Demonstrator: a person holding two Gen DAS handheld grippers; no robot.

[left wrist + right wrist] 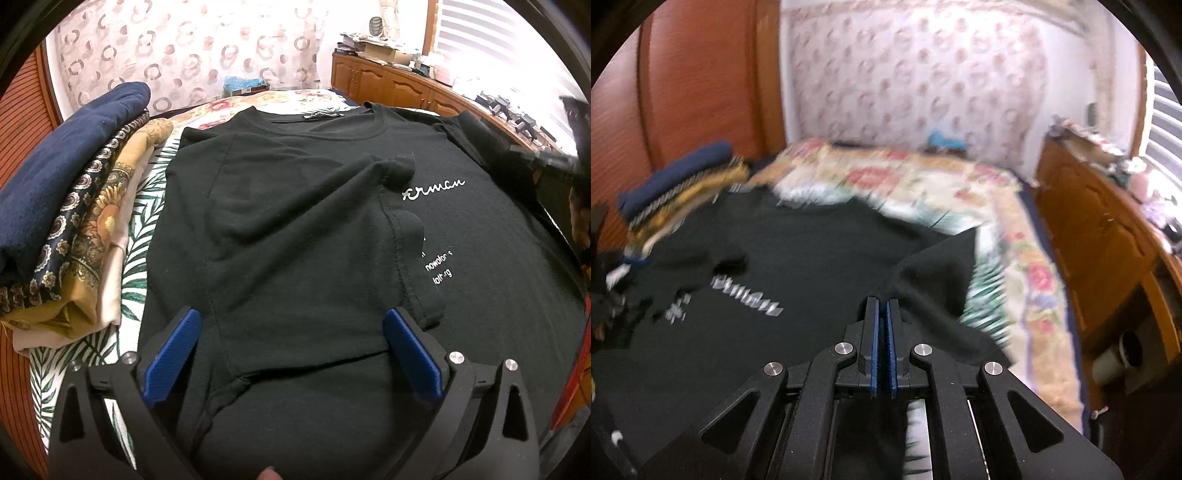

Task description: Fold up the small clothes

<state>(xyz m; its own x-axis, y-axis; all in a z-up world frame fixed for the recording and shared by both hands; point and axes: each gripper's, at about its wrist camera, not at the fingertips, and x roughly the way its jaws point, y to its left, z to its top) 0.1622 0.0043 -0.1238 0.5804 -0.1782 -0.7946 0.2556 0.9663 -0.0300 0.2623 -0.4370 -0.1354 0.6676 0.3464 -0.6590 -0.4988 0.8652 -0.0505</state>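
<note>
The black T-shirt (314,229) lies flat on the bed (1008,229), print side up. In the left wrist view its long axis runs away from the camera, with the collar at the far end. Its left side and sleeve are folded over the middle. The left gripper (291,347) hangs above the near part of the shirt with its jaws wide apart and nothing between them. The right gripper (882,306) is closed on a pinch of the shirt's right edge, which rises from the bed. A pile of folded clothes (74,206) lies just beside the shirt.
</note>
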